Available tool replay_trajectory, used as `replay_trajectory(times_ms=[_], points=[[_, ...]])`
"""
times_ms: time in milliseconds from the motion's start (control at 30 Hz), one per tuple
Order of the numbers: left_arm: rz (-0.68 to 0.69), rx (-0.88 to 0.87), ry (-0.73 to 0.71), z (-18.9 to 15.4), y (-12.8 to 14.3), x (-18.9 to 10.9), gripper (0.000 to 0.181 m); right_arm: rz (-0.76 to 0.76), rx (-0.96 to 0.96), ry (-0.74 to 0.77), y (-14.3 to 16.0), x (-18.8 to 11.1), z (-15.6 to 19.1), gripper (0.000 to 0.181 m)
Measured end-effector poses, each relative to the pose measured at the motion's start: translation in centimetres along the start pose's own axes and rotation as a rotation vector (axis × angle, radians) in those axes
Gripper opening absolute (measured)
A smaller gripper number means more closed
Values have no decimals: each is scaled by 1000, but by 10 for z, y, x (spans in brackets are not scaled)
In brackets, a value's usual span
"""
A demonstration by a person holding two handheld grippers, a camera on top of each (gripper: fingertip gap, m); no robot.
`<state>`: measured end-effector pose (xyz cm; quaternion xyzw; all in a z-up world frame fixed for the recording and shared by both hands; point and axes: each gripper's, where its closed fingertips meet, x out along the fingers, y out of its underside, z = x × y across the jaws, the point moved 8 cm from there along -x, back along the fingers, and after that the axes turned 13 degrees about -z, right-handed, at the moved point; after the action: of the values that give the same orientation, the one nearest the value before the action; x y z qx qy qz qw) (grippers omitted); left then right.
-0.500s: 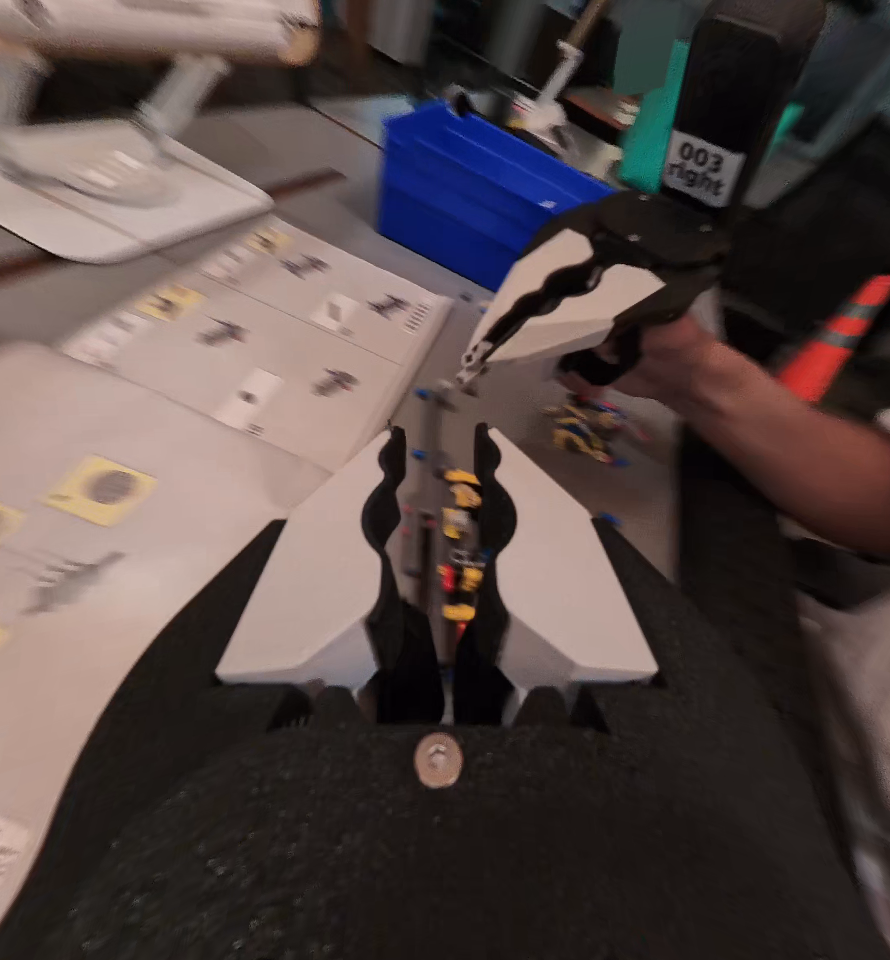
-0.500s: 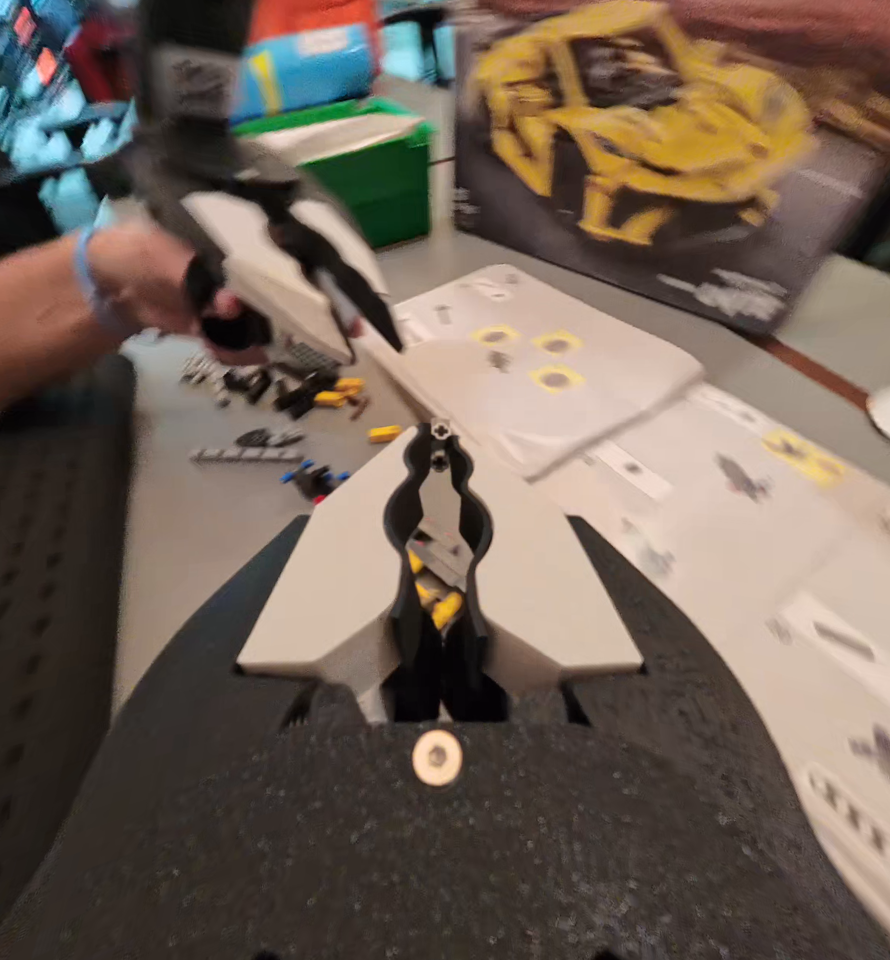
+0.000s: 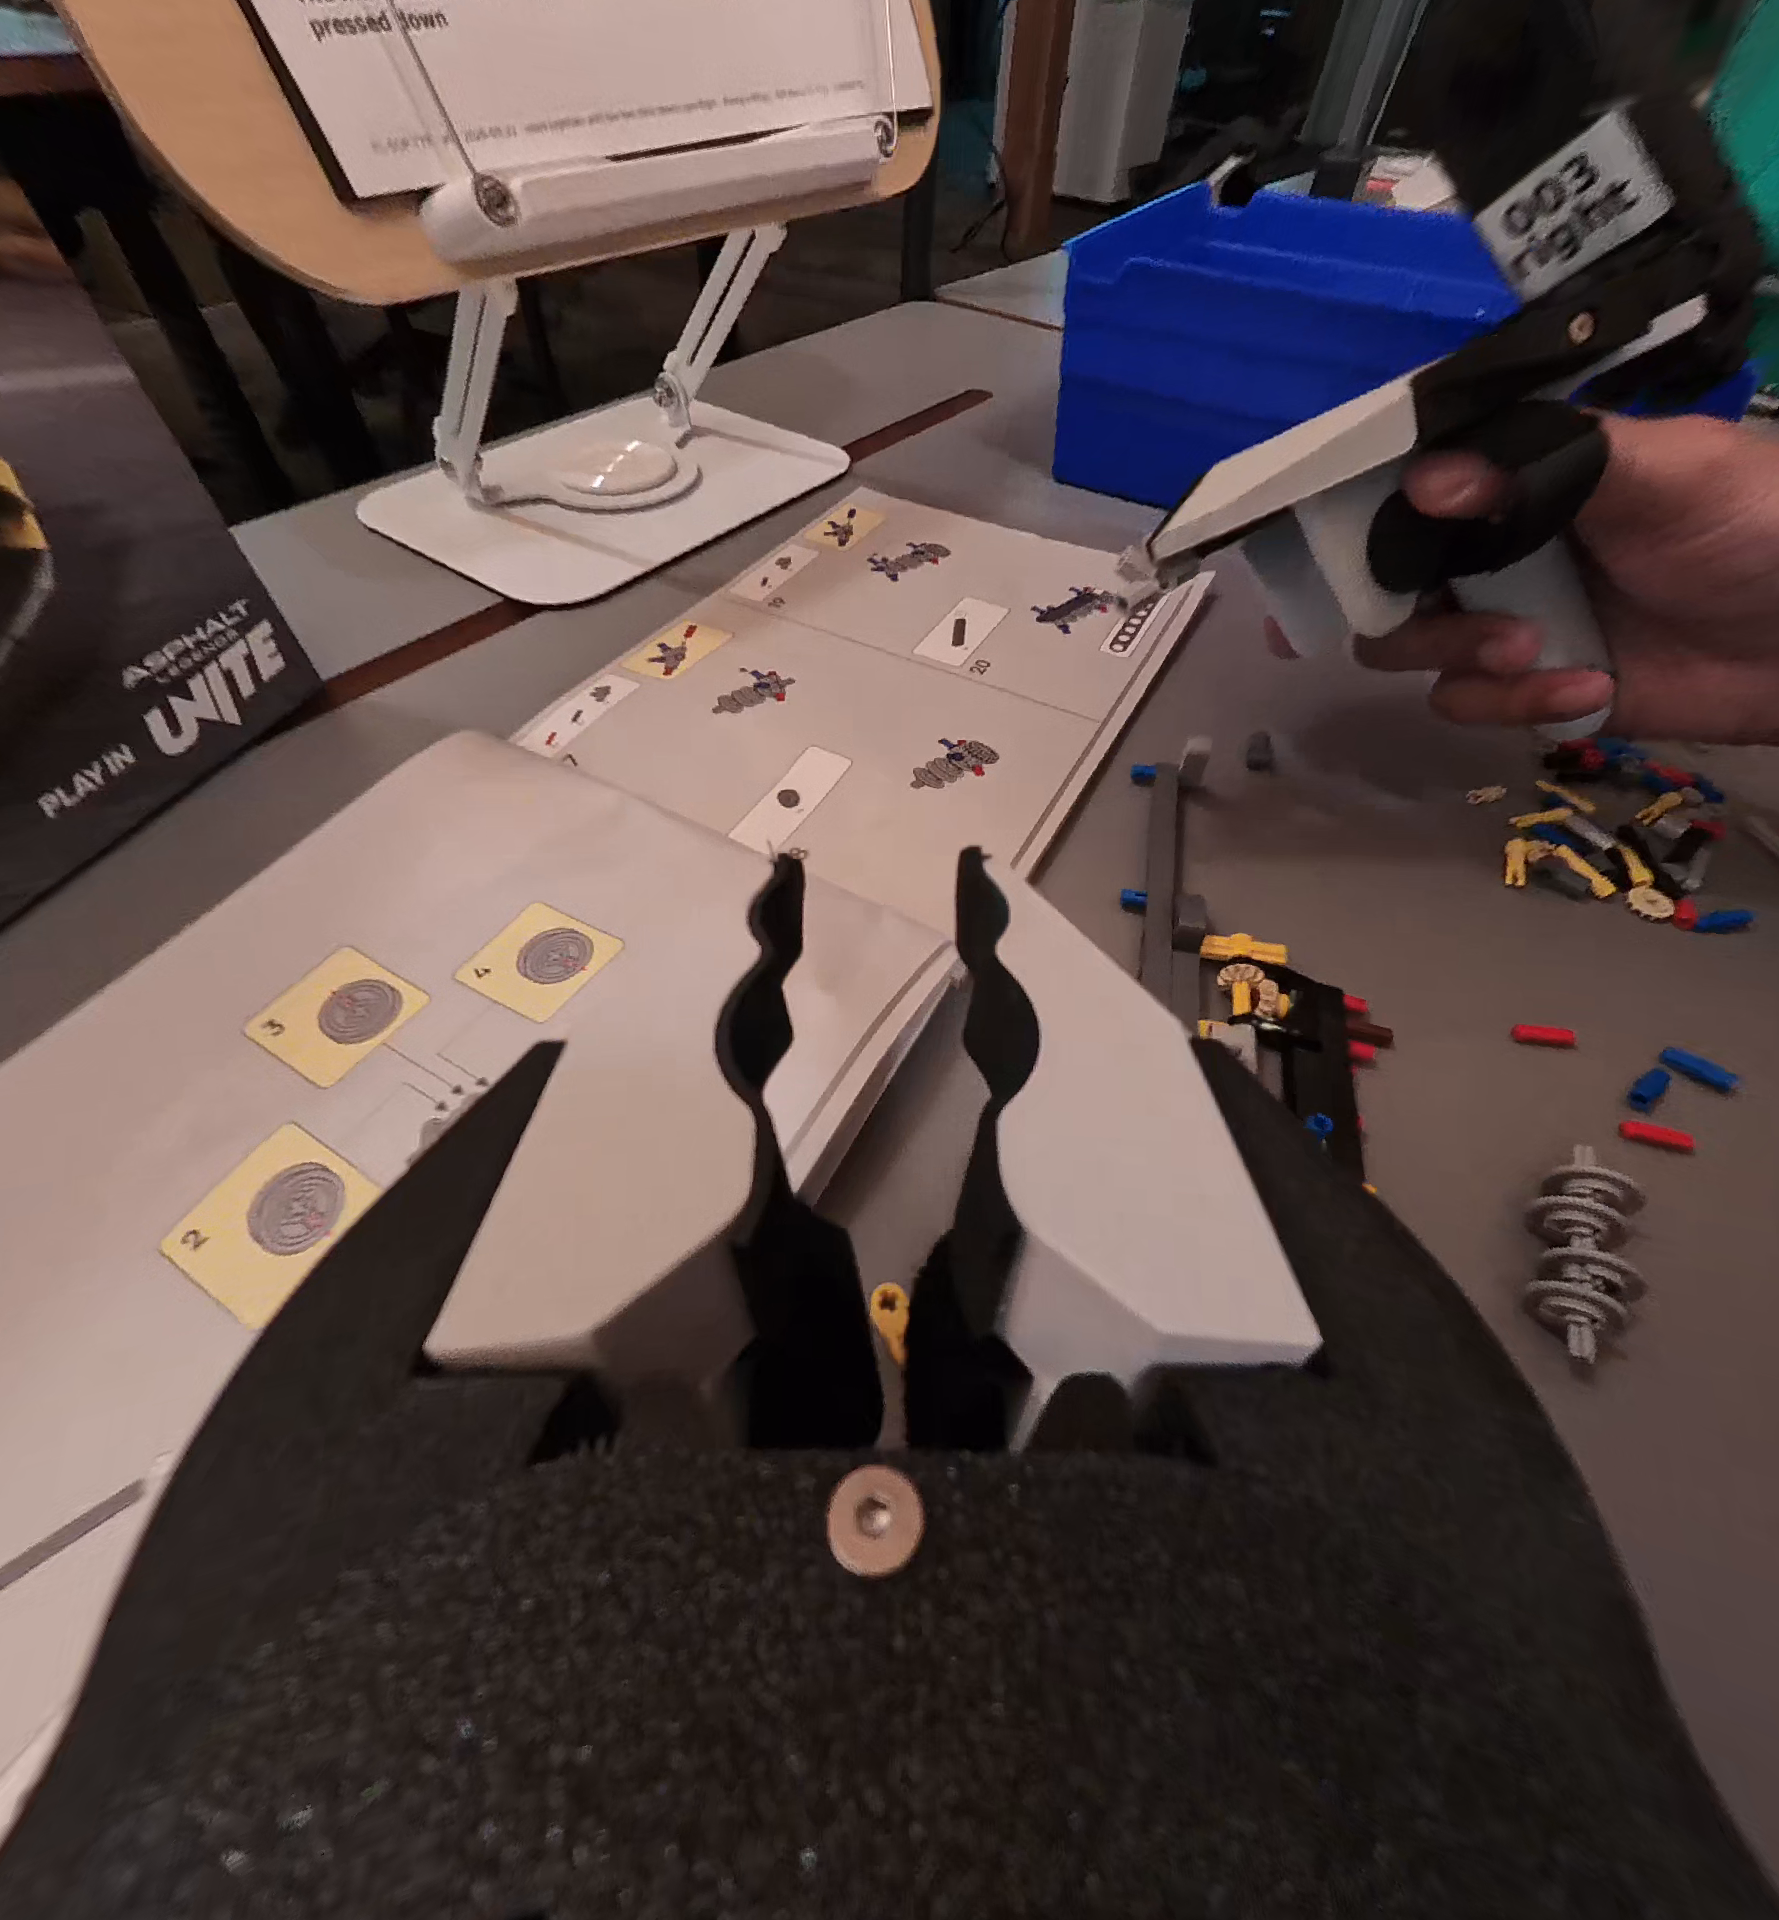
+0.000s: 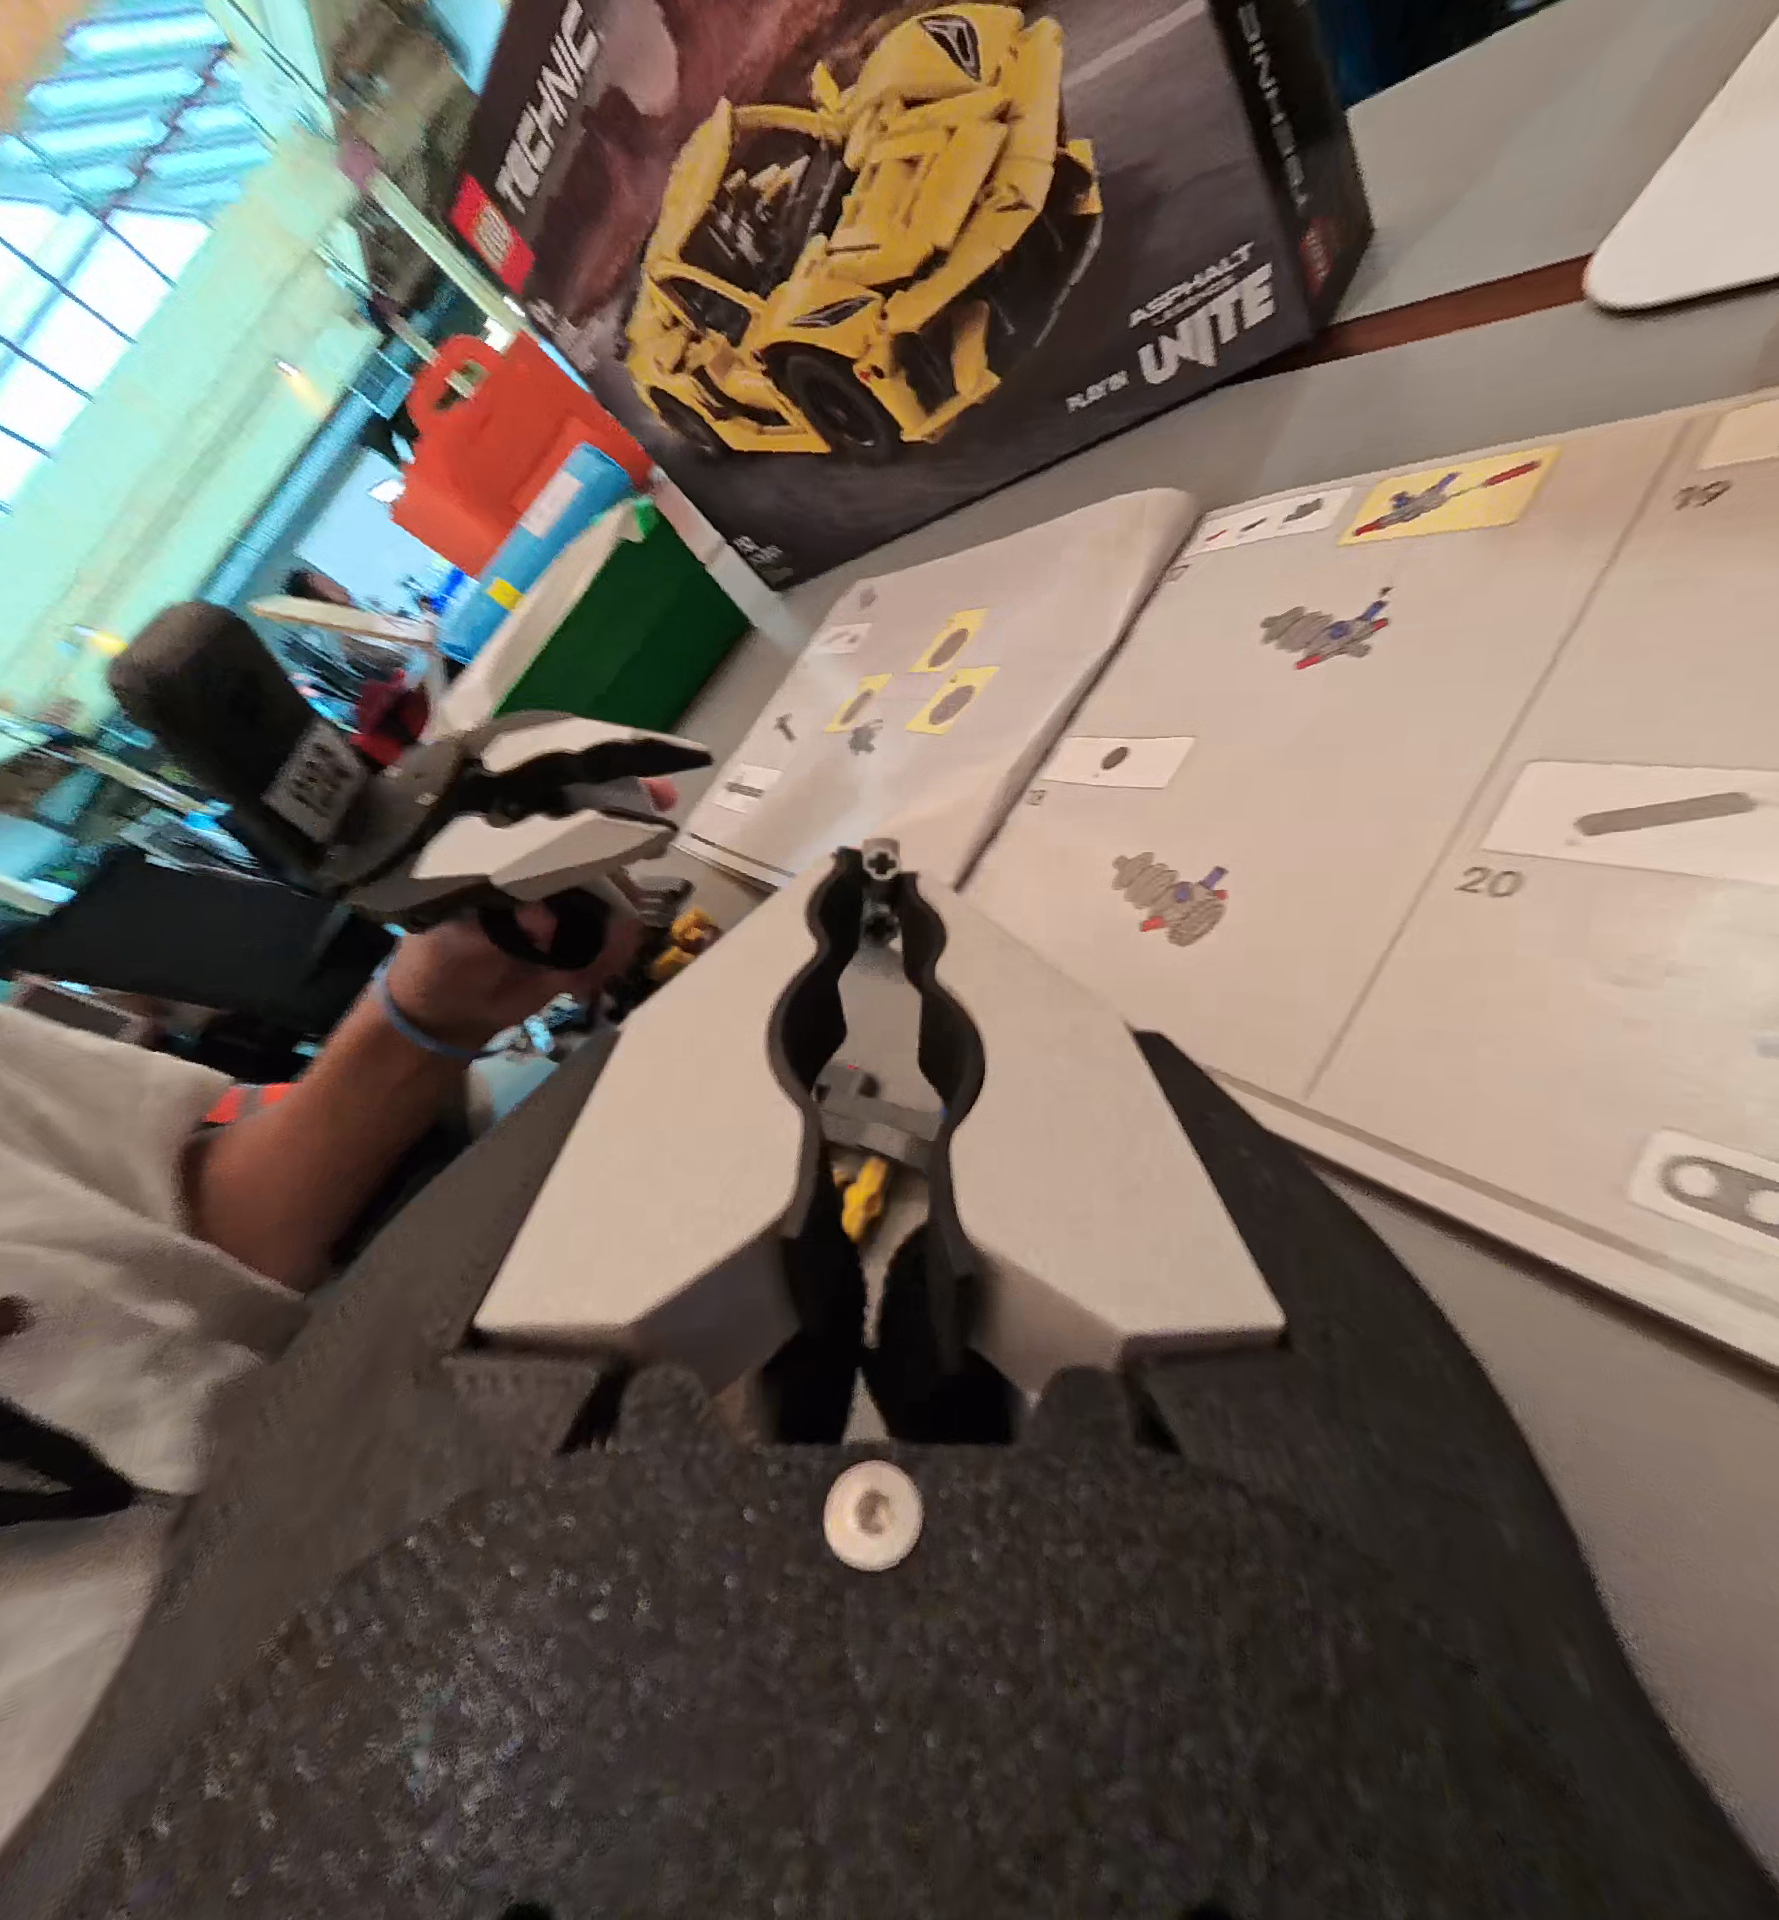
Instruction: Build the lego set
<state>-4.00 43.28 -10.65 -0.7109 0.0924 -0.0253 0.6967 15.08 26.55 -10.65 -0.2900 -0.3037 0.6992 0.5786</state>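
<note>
My left gripper (image 3: 874, 862) is open and empty, hovering over the open instruction booklet (image 3: 864, 675). My right gripper (image 4: 880, 883) is shut on a small grey piece (image 4: 881, 860) with a cross-shaped end, held above the booklet (image 4: 1384, 727). In the left wrist view the right gripper (image 3: 1150, 561) pinches that piece (image 3: 1134, 566) over the right page's edge. The partly built frame (image 3: 1269, 1018), a long grey beam with black and yellow parts, lies on the table to the right of my left gripper. A grey gear stack (image 3: 1581, 1262) lies farther right.
A pile of loose small pieces (image 3: 1612, 842) and scattered red and blue pins (image 3: 1685, 1070) lie at the right. A blue bin (image 3: 1259, 332) and a white document stand (image 3: 594, 488) stand behind. The set's box (image 4: 916, 260) and a green bin (image 4: 636, 613) stand beyond the booklet. Spacing between my two grippers at the tips: around 12 cm. My left gripper's tips are some 15 cm from the grey gear stack (image 3: 1581, 1262).
My left gripper has swung left from over the frame to over the booklet and opened wider. My right gripper, still holding the small piece, has moved over the booklet's right page.
</note>
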Motion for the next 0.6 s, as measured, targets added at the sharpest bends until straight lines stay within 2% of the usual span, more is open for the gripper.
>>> replay_trajectory(times_ms=[100, 267, 367, 600], points=[[-22, -36, 28, 2, 2, 1, 27, -6, 79, -47, 2, 3, -4, 6], [-42, -69, 88, 0, 1, 3, 27, -3, 35, 18, 3, 6, -12, 6], [-79, -85, 81, 1, -2, 1, 27, -11, 75, 1, 3, 8, -12, 6], [-55, -50, 61, 2, 0, -1, 26, -21, 81, -14, 5, 11, -13, 6]])
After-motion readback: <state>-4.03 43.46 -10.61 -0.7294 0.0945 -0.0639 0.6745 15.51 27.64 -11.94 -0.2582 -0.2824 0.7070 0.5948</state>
